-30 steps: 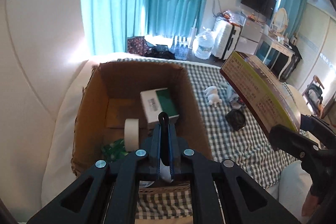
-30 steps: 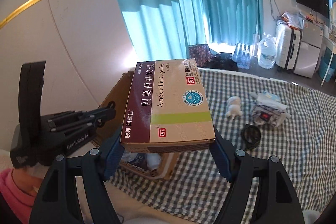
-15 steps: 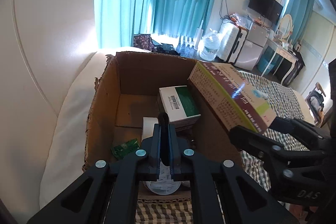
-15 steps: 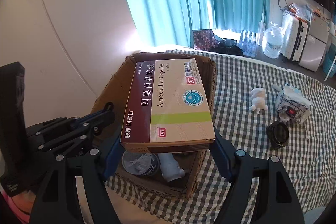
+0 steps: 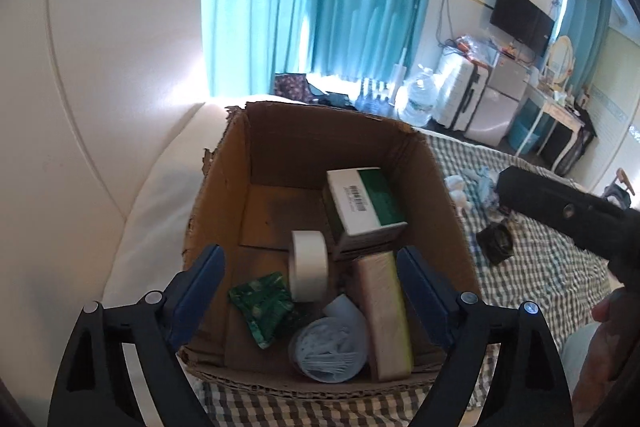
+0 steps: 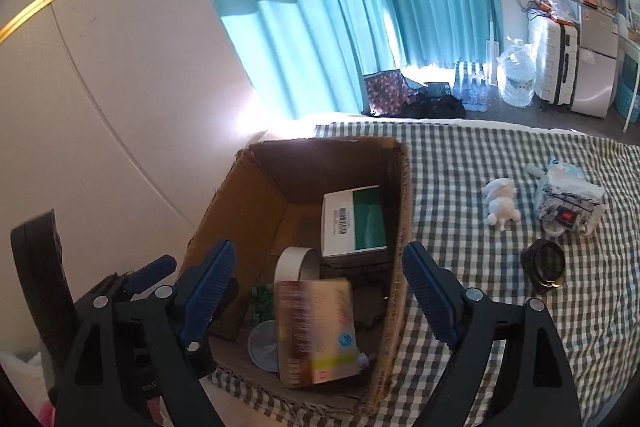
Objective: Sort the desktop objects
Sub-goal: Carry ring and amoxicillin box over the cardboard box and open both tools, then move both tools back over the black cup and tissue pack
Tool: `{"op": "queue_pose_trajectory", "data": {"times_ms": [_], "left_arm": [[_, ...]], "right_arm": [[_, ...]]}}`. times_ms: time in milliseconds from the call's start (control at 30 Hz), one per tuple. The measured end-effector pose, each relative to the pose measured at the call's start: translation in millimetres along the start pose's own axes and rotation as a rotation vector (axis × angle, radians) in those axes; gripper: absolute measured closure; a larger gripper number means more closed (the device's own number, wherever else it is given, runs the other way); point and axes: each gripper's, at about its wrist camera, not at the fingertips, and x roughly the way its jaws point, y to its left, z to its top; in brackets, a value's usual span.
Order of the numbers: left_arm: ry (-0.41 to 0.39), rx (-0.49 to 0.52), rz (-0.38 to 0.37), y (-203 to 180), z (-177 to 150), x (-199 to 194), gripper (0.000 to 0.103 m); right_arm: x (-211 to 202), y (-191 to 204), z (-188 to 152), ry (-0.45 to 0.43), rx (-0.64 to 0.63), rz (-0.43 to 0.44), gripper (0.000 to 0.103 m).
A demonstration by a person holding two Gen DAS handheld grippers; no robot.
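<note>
Both the left gripper point(image 5: 310, 279) and right gripper point(image 6: 318, 283) were spread wide over the cardboard box point(image 6: 248, 203). The blurry medicine box point(image 6: 316, 331) hid things underneath, at 6 o'clock.

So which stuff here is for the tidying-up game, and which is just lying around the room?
For the job:
cardboard box
medicine box, just inside
white figurine
black round thing
wrapped bundle
right gripper, open
left gripper, open

Just lying about:
water jug
suitcase
TV
curtains
</note>
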Motion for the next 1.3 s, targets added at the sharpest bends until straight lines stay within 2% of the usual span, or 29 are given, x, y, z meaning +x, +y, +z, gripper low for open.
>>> {"op": "queue_pose_trajectory", "data": {"times_ms": [133, 267, 433, 600, 767, 867, 1000, 1167, 1300], "left_arm": [[0.017, 0.003, -0.020, -10.0, -3.9, -1.2, 0.012], [0.018, 0.042, -0.023, -31.5, -7.8, -13.2, 0.012], [0.038, 0.028, -0.094, -66.4, -8.3, -36.7, 0.008], [0.053, 0.019, -0.090, -127.2, -5.8, -53.2, 0.003], [0.073, 0.027, -0.077, -201.2, -9.5, -52.1, 0.000], [0.101, 0.022, -0.094, -244.3, -5.0, -32.0, 0.000], [0.107, -0.027, -0.094, -280.5, -3.0, 12.4, 0.000], [0.117, -0.101, -0.015, -300.3, -22.8, 79.3, 0.000], [0.105, -0.060, 0.042, -315.6, -35.6, 131.4, 0.000]], "right_arm": [[-29.7, -24.3, -3.6, -0.031, 0.031, -0.026, 0.017], [-73.8, -62.2, -5.4, -0.082, 0.044, -0.097, 0.017], [-141.5, -121.9, -3.7, -0.162, 0.066, -0.163, 0.016], [-183.4, -181.7, -7.4, -0.195, 0.089, -0.206, 0.013], [-211.9, -234.7, -20.7, -0.230, 0.138, -0.198, 0.013], [-216.8, -260.6, -23.0, -0.237, 0.153, -0.188, 0.013], [-212.1, -289.9, -28.7, -0.233, 0.131, -0.171, 0.013], [-168.1, -333.0, -25.7, -0.198, 0.132, -0.169, 0.013], [-118.9, -363.9, -17.6, -0.147, 0.197, -0.125, 0.013]]}}
